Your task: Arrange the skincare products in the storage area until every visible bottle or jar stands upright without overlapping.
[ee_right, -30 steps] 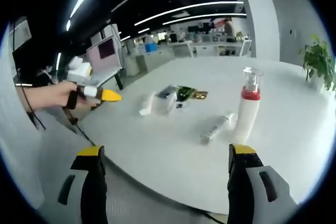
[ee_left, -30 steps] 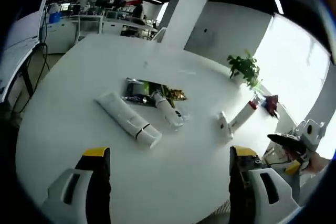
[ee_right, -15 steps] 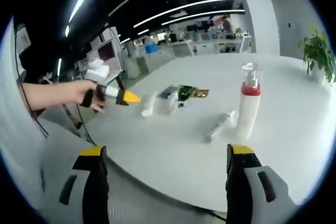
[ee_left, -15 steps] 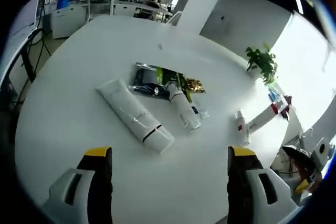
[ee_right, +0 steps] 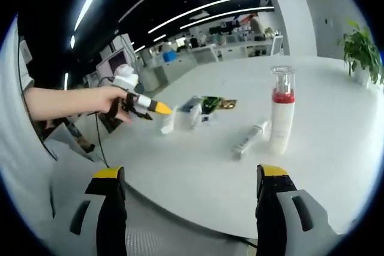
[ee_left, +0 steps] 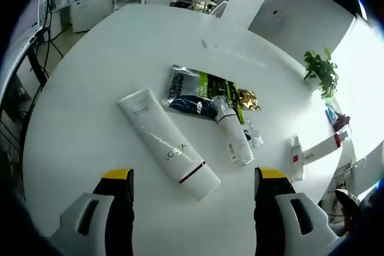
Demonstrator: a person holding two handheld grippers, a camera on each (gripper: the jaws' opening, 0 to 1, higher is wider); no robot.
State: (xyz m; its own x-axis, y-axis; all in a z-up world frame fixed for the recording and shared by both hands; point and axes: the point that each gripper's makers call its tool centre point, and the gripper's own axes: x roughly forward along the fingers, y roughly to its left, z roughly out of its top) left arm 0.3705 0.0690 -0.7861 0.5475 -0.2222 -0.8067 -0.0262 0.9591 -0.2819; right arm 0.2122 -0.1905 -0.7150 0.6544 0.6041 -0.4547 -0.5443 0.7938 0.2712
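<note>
Both my grippers open and empty, over the table [ee_left: 78,118].
Big tube [ee_left: 167,143] lies flat below my left gripper [ee_left: 191,220]: soft, slick; I'd grip near its stiff cap. Right gripper [ee_right: 187,208] faces the upright bottle [ee_right: 280,110].

- A large white tube [ee_left: 168,143] lies flat on the worktop [ee_left: 90,112].
- A smaller white tube [ee_left: 233,137] lies beside it, its end on a dark green-and-silver sachet [ee_left: 201,91].
- A slim tube [ee_right: 251,136] lies beside the upright red-collared pump bottle [ee_right: 280,112].
</note>
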